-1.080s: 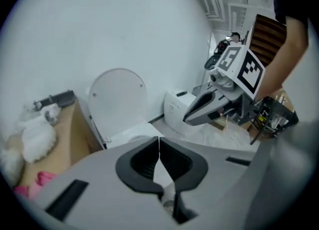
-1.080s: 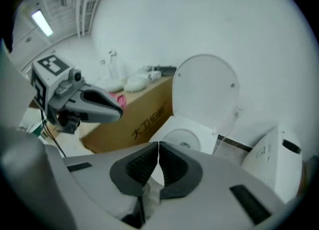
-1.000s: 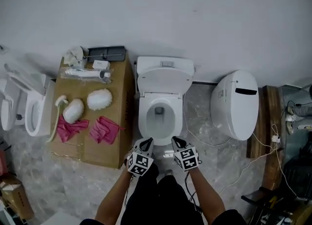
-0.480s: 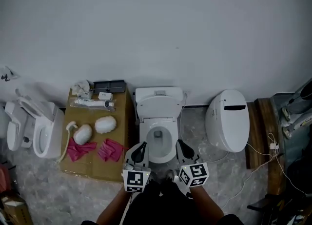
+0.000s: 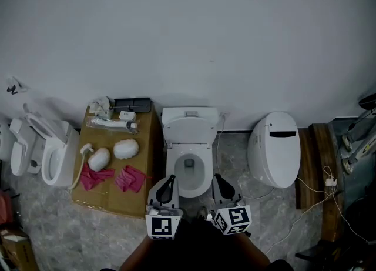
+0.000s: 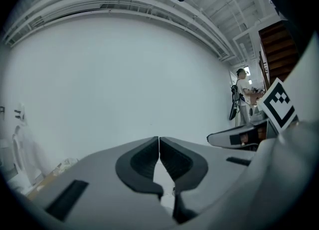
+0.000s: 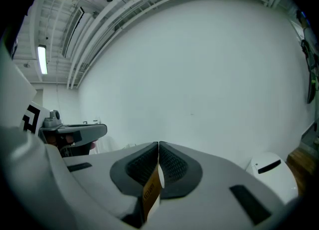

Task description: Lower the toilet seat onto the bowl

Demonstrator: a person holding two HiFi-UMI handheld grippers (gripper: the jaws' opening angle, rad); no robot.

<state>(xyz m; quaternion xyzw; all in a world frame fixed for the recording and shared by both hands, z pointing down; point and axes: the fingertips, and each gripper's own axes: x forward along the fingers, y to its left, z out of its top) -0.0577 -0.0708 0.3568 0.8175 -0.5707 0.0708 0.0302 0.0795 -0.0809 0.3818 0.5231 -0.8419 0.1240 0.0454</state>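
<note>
A cardboard box (image 5: 108, 198) bearing pink gloves (image 5: 133, 179) is seen at the left. The left gripper (image 5: 171, 177) is held with its jaws closed on nothing, just before the toilet (image 5: 189, 124). The toilet seat (image 5: 173, 167) is seen as a white ring round the open bowl, seemingly down, with the lid upright behind. The right gripper (image 5: 216, 176) is likewise closed, and a tan strip (image 7: 151, 194) shows below its pads. A closed toilet (image 5: 273, 149) is seen further right.

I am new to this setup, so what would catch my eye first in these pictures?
A white toilet stands mid-frame against the wall, lid raised and bowl open. Left of it, pink gloves lie on a cardboard box. The left hand-held gripper and the right hand-held gripper, both shut, hover near the bowl's front.
</note>
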